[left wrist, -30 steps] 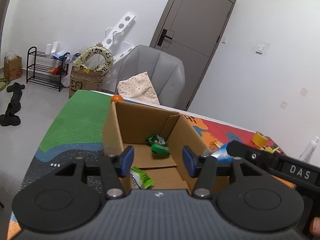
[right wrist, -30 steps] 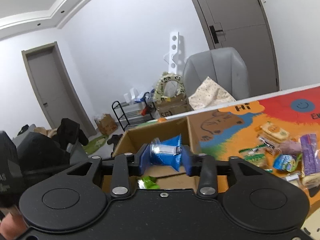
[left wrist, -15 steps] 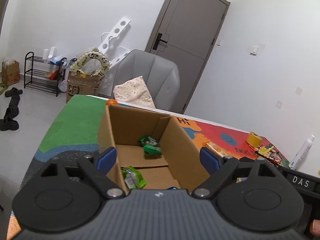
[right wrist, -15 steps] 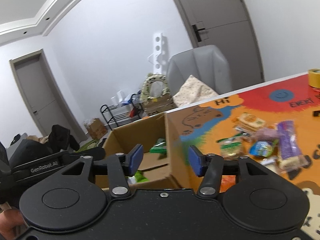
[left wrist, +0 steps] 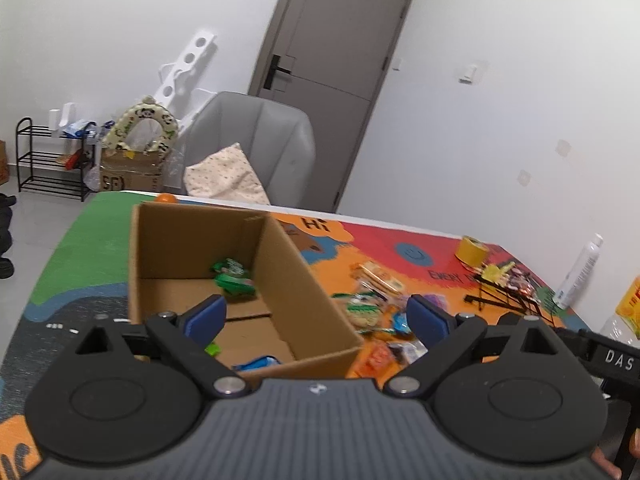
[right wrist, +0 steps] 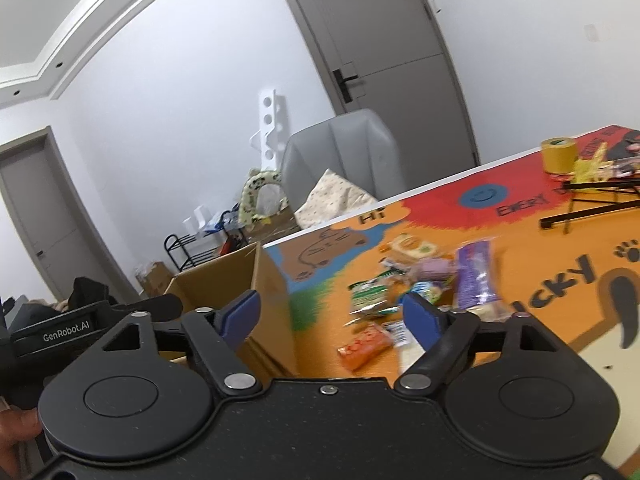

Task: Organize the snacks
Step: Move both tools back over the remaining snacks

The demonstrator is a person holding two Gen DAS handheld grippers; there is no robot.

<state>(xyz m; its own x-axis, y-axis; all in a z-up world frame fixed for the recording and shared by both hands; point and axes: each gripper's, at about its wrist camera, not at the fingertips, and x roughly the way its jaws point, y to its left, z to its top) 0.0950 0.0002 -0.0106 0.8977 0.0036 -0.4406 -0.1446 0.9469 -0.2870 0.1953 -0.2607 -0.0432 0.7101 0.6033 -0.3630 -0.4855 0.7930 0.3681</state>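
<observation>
An open cardboard box point(left wrist: 288, 276) stands on the colourful mat, with green snack packets point(left wrist: 234, 280) and a blue packet point(left wrist: 256, 363) inside. My left gripper point(left wrist: 316, 316) is open and empty above the box's near right corner. My right gripper point(right wrist: 332, 316) is open and empty, right of the box point(right wrist: 224, 280), over the mat. A pile of loose snacks point(right wrist: 420, 280) lies on the mat ahead of it: an orange packet point(right wrist: 364, 345), a purple bar point(right wrist: 476, 276), a green-and-white packet point(right wrist: 370, 294). The pile shows in the left wrist view point(left wrist: 380, 312) too.
A yellow tape roll point(right wrist: 558, 155) and a black folding stand point(right wrist: 592, 200) lie at the mat's far right. A white bottle point(left wrist: 580, 272) stands at the table edge. A grey chair point(left wrist: 256, 152) is behind the table. An orange ball point(left wrist: 166, 198) sits behind the box.
My right gripper let the blue packet drop into the box, opened, and swung right toward the snack pile. My left gripper opened wide and turned right.
</observation>
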